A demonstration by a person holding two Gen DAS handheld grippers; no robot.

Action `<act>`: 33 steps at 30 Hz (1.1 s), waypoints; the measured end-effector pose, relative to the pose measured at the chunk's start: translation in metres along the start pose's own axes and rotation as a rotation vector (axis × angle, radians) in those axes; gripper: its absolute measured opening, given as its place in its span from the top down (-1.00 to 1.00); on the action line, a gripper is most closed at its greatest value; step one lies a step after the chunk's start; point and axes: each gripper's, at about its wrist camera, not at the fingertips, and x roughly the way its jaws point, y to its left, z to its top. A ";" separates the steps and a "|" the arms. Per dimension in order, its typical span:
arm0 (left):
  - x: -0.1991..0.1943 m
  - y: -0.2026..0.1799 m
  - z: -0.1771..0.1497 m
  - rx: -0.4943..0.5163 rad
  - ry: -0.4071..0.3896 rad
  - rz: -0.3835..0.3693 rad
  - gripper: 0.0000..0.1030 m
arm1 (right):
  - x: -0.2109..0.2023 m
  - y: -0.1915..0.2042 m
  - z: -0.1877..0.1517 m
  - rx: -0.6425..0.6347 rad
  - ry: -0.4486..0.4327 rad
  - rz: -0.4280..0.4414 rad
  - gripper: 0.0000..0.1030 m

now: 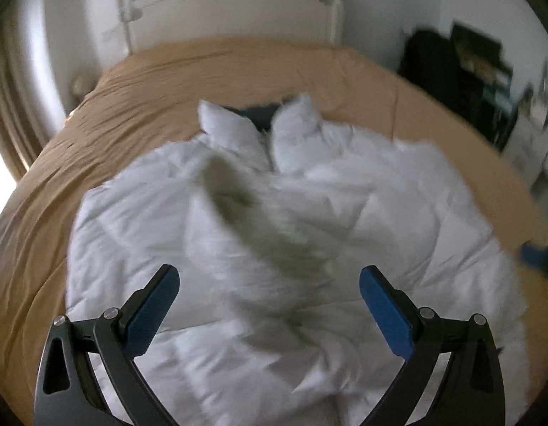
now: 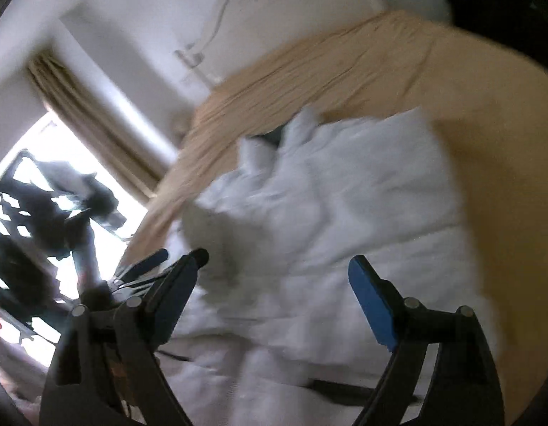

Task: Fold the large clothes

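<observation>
The left gripper [image 1: 269, 280] hangs over the white padded garment [image 1: 398, 220] with its blue-padded fingers [image 1: 155, 301] spread wide, grasping nothing. The right gripper [image 2: 278, 268] is likewise fully released above the same garment [image 2: 362, 213], which lies crumpled on the tan bedspread [image 1: 139, 106]. Only the left view shows the white headboard [image 1: 238, 3] and dark shelf [image 1: 461, 78]; only the right view shows the bright window [image 2: 36, 191] and curtain [image 2: 96, 117].

Daylight glares from window [image 2: 43, 163]; both views motion-blurred, perhaps overexposed.

White garment [image 1: 344, 191]: soft, puffy, matt cloth; tan bedcover [image 1: 139, 106]: matt, creased cloth.
</observation>
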 end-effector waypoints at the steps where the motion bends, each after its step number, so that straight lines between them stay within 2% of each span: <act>1: 0.012 -0.005 -0.002 0.004 0.024 0.012 -0.91 | -0.007 -0.006 0.000 0.006 -0.008 -0.016 -0.71; 2: 0.025 -0.005 -0.004 -0.015 0.051 0.010 -0.41 | -0.009 -0.011 -0.001 0.016 -0.010 -0.020 -0.71; 3: 0.031 0.001 -0.006 -0.043 0.066 0.002 0.31 | -0.010 -0.013 -0.001 0.028 -0.010 -0.022 -0.71; 4: 0.036 0.013 -0.007 -0.098 0.086 -0.014 0.39 | -0.009 -0.016 -0.005 0.034 -0.007 -0.032 -0.71; 6: 0.037 0.052 -0.008 -0.273 0.101 -0.144 0.57 | 0.007 -0.005 -0.009 0.020 0.002 -0.062 -0.71; 8: 0.039 0.101 -0.015 -0.481 0.132 -0.271 0.60 | 0.012 0.008 -0.005 -0.029 0.007 -0.100 -0.69; 10: 0.040 0.136 -0.029 -0.646 0.150 -0.379 0.60 | 0.024 0.027 -0.005 -0.103 0.007 -0.152 -0.68; 12: 0.043 0.161 -0.044 -0.748 0.168 -0.447 0.60 | 0.035 0.047 -0.007 -0.170 0.008 -0.201 -0.67; 15: 0.047 0.164 -0.056 -0.736 0.183 -0.460 0.57 | 0.055 0.074 -0.010 -0.248 0.021 -0.254 -0.67; 17: 0.049 0.164 -0.059 -0.733 0.183 -0.464 0.52 | 0.080 0.085 -0.015 -0.271 0.061 -0.301 -0.67; 19: 0.049 0.169 -0.060 -0.757 0.187 -0.487 0.52 | 0.115 0.081 -0.027 -0.275 0.139 -0.340 -0.68; 21: 0.049 0.178 -0.060 -0.788 0.207 -0.507 0.51 | 0.145 0.070 -0.045 -0.311 0.194 -0.416 -0.70; 23: 0.036 0.194 -0.061 -0.799 0.198 -0.463 0.51 | 0.154 0.069 -0.058 -0.391 0.164 -0.452 -0.77; 25: 0.010 0.213 -0.059 -0.767 0.150 -0.302 0.52 | 0.154 0.068 -0.057 -0.390 0.169 -0.457 -0.81; 27: -0.010 0.225 -0.054 -0.742 0.114 -0.177 0.52 | 0.154 0.064 -0.055 -0.378 0.178 -0.446 -0.86; 29: -0.021 0.222 -0.045 -0.704 0.104 -0.140 0.52 | 0.152 0.064 -0.056 -0.379 0.175 -0.446 -0.88; 32: -0.034 0.184 -0.029 -0.570 0.082 -0.134 0.50 | 0.152 0.066 -0.058 -0.390 0.173 -0.461 -0.90; 33: -0.037 0.167 -0.025 -0.511 0.072 -0.148 0.38 | 0.151 0.066 -0.058 -0.388 0.174 -0.460 -0.91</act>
